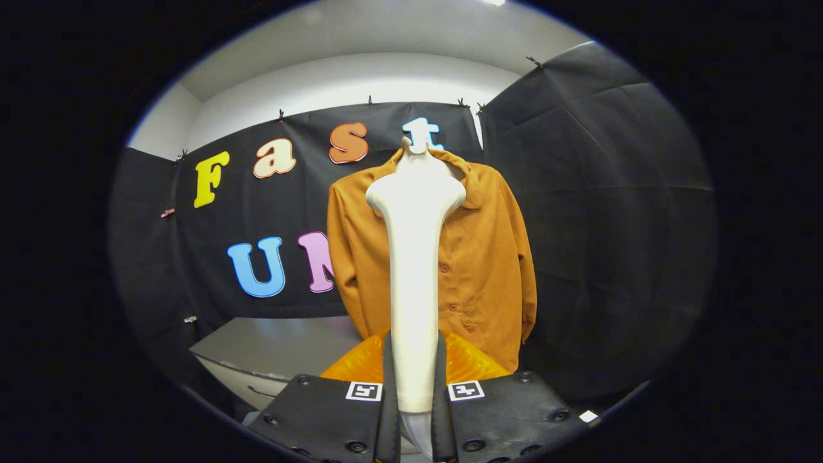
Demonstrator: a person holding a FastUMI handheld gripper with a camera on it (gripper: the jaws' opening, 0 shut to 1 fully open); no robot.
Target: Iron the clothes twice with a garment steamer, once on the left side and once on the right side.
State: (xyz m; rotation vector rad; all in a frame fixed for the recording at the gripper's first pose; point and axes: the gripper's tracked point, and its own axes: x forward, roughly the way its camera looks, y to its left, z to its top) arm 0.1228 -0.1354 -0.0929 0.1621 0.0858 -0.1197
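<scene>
Gripper (415, 386) clamps steamer (415, 257), which blocks the hanging orange shirt (488, 257); grey table (276, 350) apparently beside.

Recording booth, black cloth walls (598, 193), white ceiling (360, 45)

Black cloth walls (598, 167) clipped along the top, white wall (347, 80) above, grey bench (270, 350) below, ceiling light (494, 2)

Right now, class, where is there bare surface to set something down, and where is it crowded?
Free: the grey tabletop left of the hanging orange button-front jacket. Crowded: the claw grips the white garment steamer in front of the jacket.
</scene>
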